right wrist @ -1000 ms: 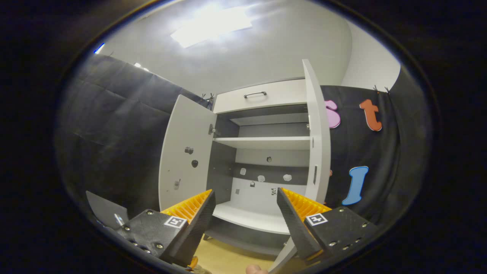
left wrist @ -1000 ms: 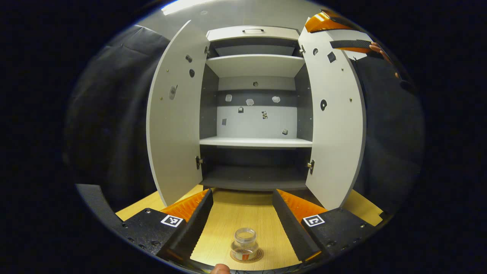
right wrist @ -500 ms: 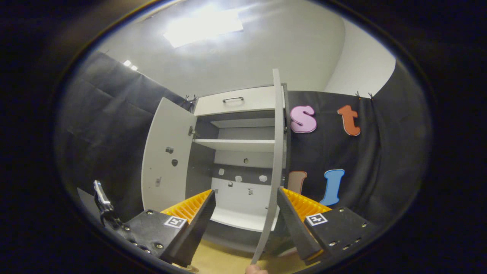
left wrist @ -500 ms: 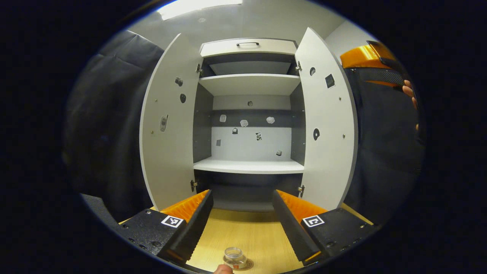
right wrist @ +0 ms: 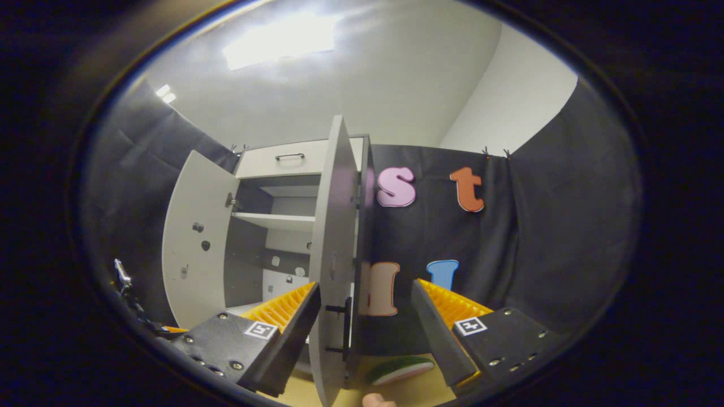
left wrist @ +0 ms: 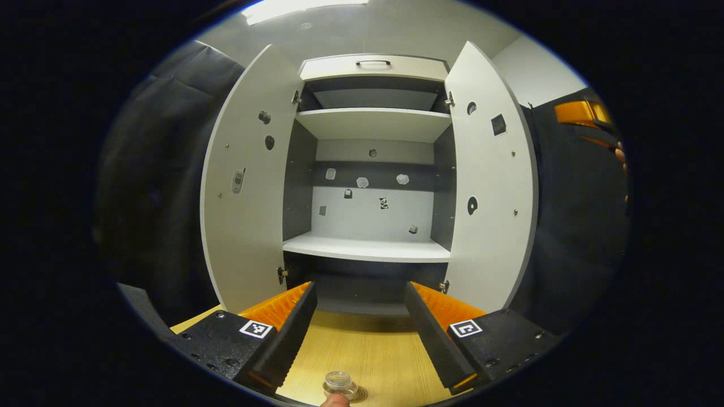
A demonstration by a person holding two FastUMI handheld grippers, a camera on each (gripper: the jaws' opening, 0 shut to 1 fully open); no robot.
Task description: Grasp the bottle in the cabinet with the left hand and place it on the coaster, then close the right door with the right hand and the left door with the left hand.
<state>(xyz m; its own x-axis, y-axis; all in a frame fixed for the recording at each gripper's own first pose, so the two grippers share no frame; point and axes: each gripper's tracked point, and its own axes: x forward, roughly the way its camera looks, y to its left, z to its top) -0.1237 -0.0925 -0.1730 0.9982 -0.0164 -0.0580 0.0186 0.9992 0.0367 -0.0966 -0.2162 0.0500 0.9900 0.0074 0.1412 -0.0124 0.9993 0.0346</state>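
Both grippers stand released, the left gripper [left wrist: 358, 330] backed off the bottle [left wrist: 340, 384] sitting on its coaster [left wrist: 360, 394], so I judge my right gripper [right wrist: 366, 325] must next push the right door [right wrist: 332, 254] shut from outside.

My left claw [left wrist: 359, 330] sits at six o'clock in the left gripper view, its two fingers [left wrist: 288, 333] spread wide and pointing ahead toward twelve, nothing gripped between them. A fingertip of my hand [left wrist: 335, 401] peeks in at six, at the very bottom edge. Out at two to three o'clock in that same view I see my right claw [left wrist: 588, 121] held high, with the fingers of the hand [left wrist: 621, 155] holding it just below. In the right gripper view, my right claw [right wrist: 365, 333] is likewise spread wide and empty, fingers [right wrist: 432, 328] aimed toward twelve, a fingertip [right wrist: 376, 401] showing at six.
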